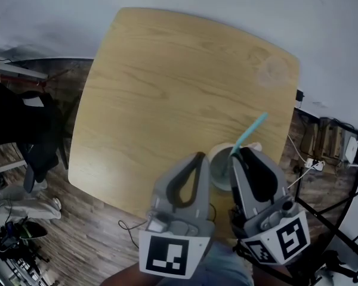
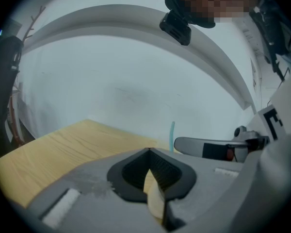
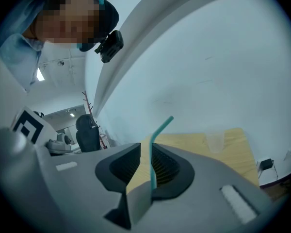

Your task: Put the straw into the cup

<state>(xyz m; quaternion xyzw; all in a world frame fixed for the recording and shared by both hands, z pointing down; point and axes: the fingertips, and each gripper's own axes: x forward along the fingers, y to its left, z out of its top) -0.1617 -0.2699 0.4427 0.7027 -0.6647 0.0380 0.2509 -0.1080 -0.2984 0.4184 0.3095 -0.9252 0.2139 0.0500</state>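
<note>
Straw [image 1: 250, 130] seems in cup [image 1: 218, 159], loose between right gripper's [image 1: 241, 154] parted fingers; left gripper's [image 1: 198, 157] pressed together. Snagging straw could topple cup.
</note>
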